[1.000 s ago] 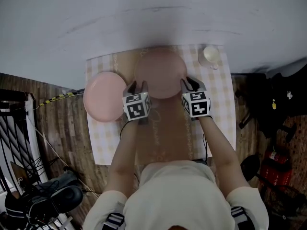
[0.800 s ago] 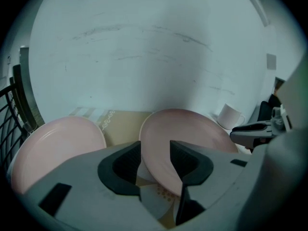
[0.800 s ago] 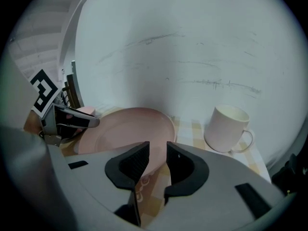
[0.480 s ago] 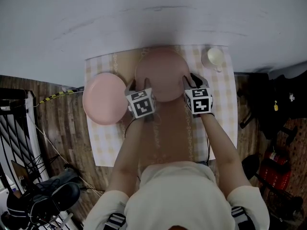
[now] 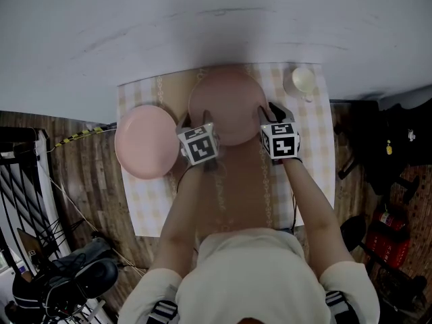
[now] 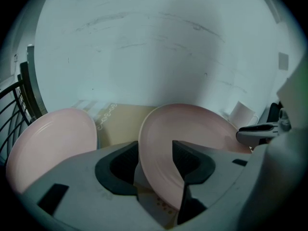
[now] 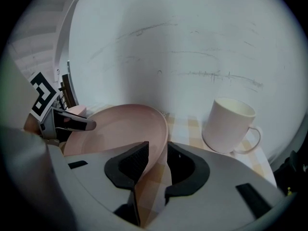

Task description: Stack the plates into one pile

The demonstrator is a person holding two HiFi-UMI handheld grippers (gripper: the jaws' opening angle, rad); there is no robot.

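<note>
A pink plate point(image 5: 226, 103) lies at the back middle of the checked tablecloth point(image 5: 307, 160). A second pink plate point(image 5: 144, 140) lies to its left, overhanging the cloth's edge. My left gripper point(image 5: 192, 122) is at the middle plate's left near rim and my right gripper point(image 5: 273, 112) at its right rim. In the left gripper view the plate's rim point(image 6: 159, 143) runs between the left gripper's point(image 6: 155, 154) pads with a gap. In the right gripper view the rim point(image 7: 161, 138) stands loose between the right gripper's point(image 7: 158, 160) pads. Both pairs of jaws have just been opening.
A white mug point(image 5: 302, 79) stands at the cloth's back right corner, close to my right gripper, with its handle point(image 7: 253, 138) to the right. A pale wall point(image 5: 216, 19) rises straight behind the table. Black stands and gear point(image 5: 47, 275) crowd the wooden floor at left and right.
Both grippers have shifted slightly to the right and a little nearer along the middle plate's rims. The middle plate has stayed where it was.
</note>
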